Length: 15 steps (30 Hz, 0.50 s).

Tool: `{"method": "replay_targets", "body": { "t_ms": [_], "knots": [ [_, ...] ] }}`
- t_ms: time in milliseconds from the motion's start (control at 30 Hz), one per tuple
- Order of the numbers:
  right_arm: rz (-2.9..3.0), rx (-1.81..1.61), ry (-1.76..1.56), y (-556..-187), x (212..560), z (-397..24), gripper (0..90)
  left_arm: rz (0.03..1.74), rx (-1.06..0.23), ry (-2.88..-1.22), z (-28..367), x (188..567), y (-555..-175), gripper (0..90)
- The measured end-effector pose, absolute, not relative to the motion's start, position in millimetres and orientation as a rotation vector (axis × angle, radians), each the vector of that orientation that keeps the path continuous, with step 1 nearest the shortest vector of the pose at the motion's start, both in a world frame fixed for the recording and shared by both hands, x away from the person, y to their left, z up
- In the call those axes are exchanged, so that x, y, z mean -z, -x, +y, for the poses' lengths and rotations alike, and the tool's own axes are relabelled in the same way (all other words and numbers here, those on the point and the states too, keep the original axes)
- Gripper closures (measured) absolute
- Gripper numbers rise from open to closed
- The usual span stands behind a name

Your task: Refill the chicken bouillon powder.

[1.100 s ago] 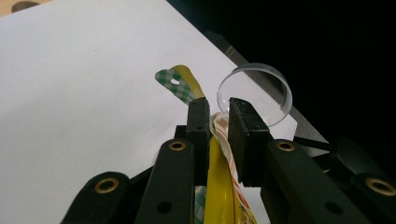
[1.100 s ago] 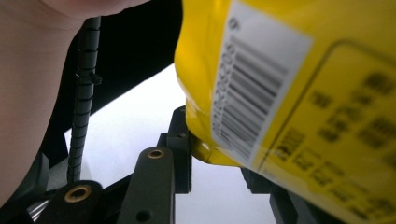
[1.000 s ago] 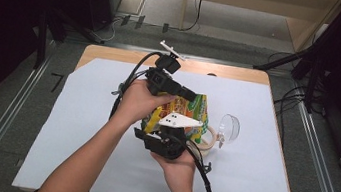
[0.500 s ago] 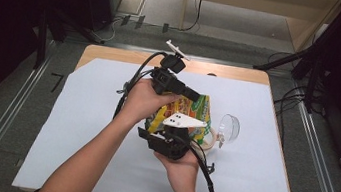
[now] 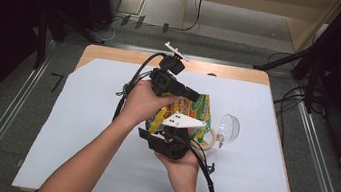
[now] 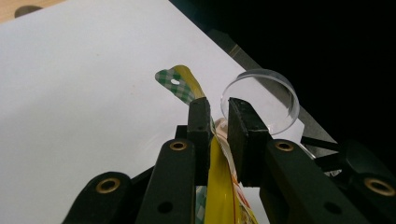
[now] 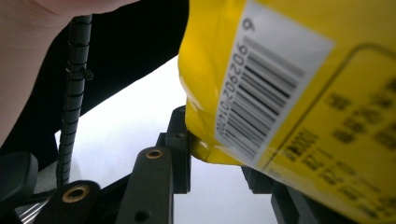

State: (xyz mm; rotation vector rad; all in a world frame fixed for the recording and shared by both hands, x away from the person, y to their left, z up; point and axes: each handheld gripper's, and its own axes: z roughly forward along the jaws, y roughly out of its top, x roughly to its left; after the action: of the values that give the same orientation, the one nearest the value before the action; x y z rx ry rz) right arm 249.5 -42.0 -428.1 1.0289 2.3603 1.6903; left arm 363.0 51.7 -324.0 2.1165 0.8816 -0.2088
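A yellow plastic snack bag with a green-and-white checked top strip and a printed barcode label (image 5: pixel 195 110) is held up over the middle of the white sheet covering the wooden table (image 5: pixel 85 114), between the two hand-held grippers. In the left gripper view, the bag's yellow edge (image 6: pixel 219 177) is seen pinched between the two black jaws of the left gripper (image 6: pixel 218 135), which are drawn in close on it, while the checked corner with its punched hole sticks out beyond the jaw tips. In the high view, the left gripper (image 5: pixel 179 89) is seen at the far side of the bag, gripped in the person's left hand (image 5: pixel 142 103). The right gripper (image 5: pixel 172 141) is seen at the near side of the bag, carried by the right hand (image 5: pixel 182 171), with its grey three-cornered plate lying across the bag. In the right gripper view, the barcode side of the bag (image 7: pixel 299 93) is seen set between the jaws of the right gripper (image 7: pixel 219 154); the lower corner lies against the left jaw, but the other jaw is largely hidden behind the bag, so a firm grip cannot be told. Just right of the bag, a clear round plastic dish (image 5: pixel 228 127) rests on the sheet, touching a pale ring-shaped tape roll (image 5: pixel 210 139) partly covered by the bag.
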Motion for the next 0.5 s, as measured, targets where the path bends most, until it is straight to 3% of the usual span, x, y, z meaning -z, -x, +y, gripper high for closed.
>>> {"method": "replay_targets", "body": {
  "t_ms": [500],
  "knots": [
    [2.347,-1.697,-1.029,-261,424,-42,68.5,0.888,0.168,-2.09,54,318,-370,79.8]
  ]
}}
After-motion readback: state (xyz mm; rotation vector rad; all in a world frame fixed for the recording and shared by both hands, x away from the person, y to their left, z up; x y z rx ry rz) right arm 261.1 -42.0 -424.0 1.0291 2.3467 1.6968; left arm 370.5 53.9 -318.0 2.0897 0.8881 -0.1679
